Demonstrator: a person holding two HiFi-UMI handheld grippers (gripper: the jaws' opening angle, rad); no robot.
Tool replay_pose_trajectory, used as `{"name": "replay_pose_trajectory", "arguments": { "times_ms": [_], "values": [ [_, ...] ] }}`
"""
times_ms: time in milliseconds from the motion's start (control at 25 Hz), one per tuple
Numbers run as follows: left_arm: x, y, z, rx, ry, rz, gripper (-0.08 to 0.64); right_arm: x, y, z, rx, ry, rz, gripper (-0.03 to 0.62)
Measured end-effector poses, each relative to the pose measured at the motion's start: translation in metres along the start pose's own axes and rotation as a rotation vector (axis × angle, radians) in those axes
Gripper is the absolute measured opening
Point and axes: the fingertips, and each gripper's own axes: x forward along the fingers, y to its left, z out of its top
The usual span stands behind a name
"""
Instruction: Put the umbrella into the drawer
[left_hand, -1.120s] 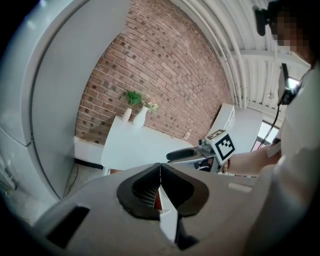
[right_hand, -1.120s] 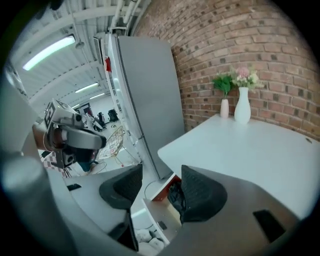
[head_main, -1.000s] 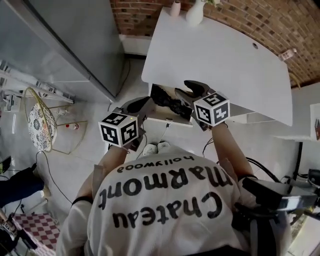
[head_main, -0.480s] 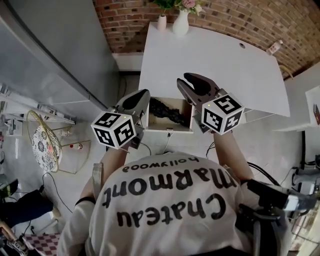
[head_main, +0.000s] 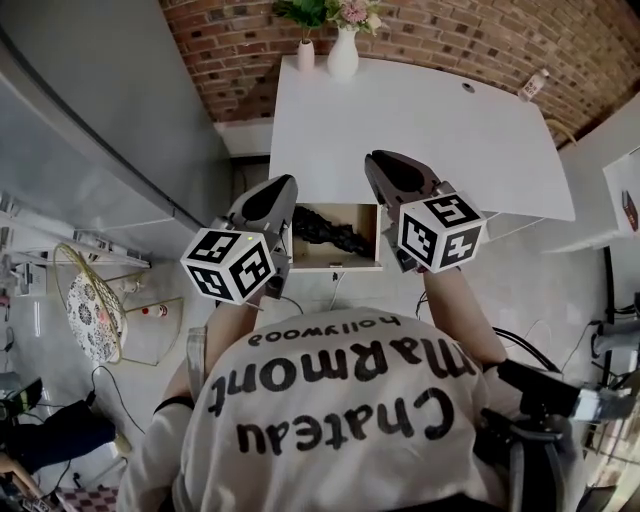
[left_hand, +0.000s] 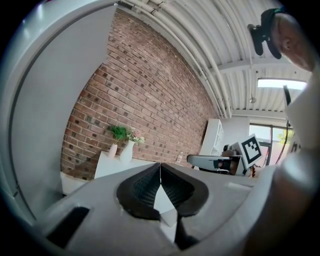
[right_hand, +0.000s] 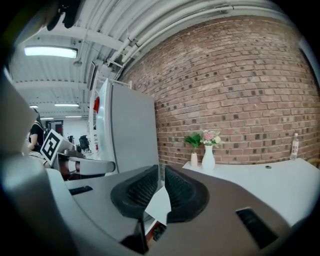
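The black folded umbrella (head_main: 325, 232) lies inside the open drawer (head_main: 335, 266) under the white desk (head_main: 420, 120). Both grippers hang above the drawer's front, apart from the umbrella. My left gripper (head_main: 280, 187) is over the drawer's left end, and in the left gripper view its pads (left_hand: 160, 166) meet with nothing between them. Over the drawer's right end, the jaws of my right gripper (head_main: 385, 160) are closing. In the right gripper view they are almost together (right_hand: 161, 169) and hold nothing.
Two white vases with flowers (head_main: 343, 55) stand at the desk's far edge against the brick wall, and a small bottle (head_main: 530, 85) at its far right. A tall grey cabinet (head_main: 100, 120) stands on the left, a wire chair (head_main: 85, 305) on the floor beside it.
Both grippers have risen away from the drawer. The right gripper's jaws, wide open over the umbrella a second ago, have come nearly together. The umbrella stays in the drawer.
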Motion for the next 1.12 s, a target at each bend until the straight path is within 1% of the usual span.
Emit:
{"name": "replay_pose_trajectory", "arguments": {
  "times_ms": [160, 280, 360, 480, 600, 680, 880, 1120],
  "values": [
    [0.008, -0.004, -0.006, 0.001, 0.009, -0.009, 0.017, -0.006, -0.015, -0.012, 0.046, 0.007, -0.044, 0.043],
    [0.014, -0.01, -0.015, -0.005, 0.028, -0.023, 0.017, -0.01, -0.025, -0.027, 0.043, 0.027, -0.079, 0.04],
    [0.017, -0.013, -0.021, 0.004, 0.043, -0.023, 0.017, -0.015, -0.032, -0.038, 0.045, 0.046, -0.099, 0.038],
    [0.019, -0.006, -0.031, 0.021, 0.068, 0.022, 0.017, -0.02, -0.043, -0.051, 0.061, 0.073, -0.133, 0.037],
    [0.02, 0.005, -0.044, 0.007, 0.1, 0.076, 0.016, -0.022, -0.052, -0.066, 0.067, 0.107, -0.162, 0.035],
    [0.02, 0.009, -0.054, 0.0, 0.123, 0.097, 0.017, -0.023, -0.055, -0.076, 0.069, 0.133, -0.171, 0.032],
    [0.022, 0.015, -0.071, -0.005, 0.154, 0.128, 0.017, -0.027, -0.063, -0.097, 0.096, 0.175, -0.174, 0.025],
    [0.023, 0.018, -0.072, -0.028, 0.16, 0.134, 0.017, -0.03, -0.068, -0.108, 0.1, 0.22, -0.176, 0.018]
  ]
}}
